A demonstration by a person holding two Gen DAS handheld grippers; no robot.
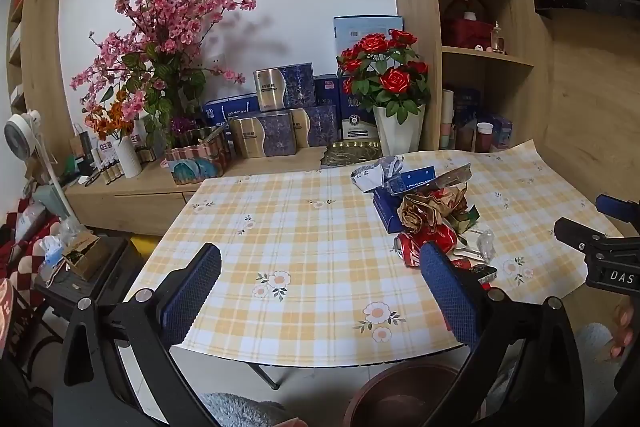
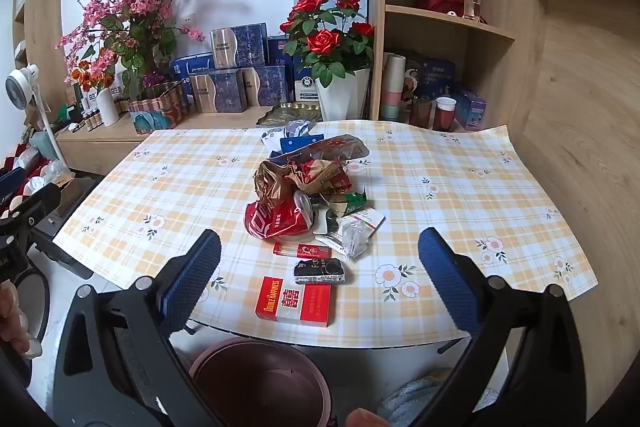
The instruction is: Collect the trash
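Observation:
A heap of trash point(image 2: 308, 183) lies mid-table: crumpled brown paper, a crushed red can point(image 2: 276, 221), clear wrappers and blue cartons. Nearer the front edge lie a red lighter point(image 2: 302, 250), a small black pack point(image 2: 319, 271) and a red cigarette pack point(image 2: 294, 301). My right gripper point(image 2: 320, 279) hovers open over the front edge, its pads apart from the packs. My left gripper point(image 1: 320, 287) is open and empty over bare cloth, left of the heap point(image 1: 432, 215). A brown bin point(image 2: 260, 383) stands on the floor under the table edge.
The table wears a yellow checked cloth point(image 2: 460, 187). Behind it a low wooden counter carries flower pots point(image 2: 344, 95), blue boxes point(image 2: 240, 47) and a small fan point(image 1: 22, 131). Wooden shelves point(image 2: 448, 19) rise at the back right. A cluttered stool point(image 1: 80, 259) stands left.

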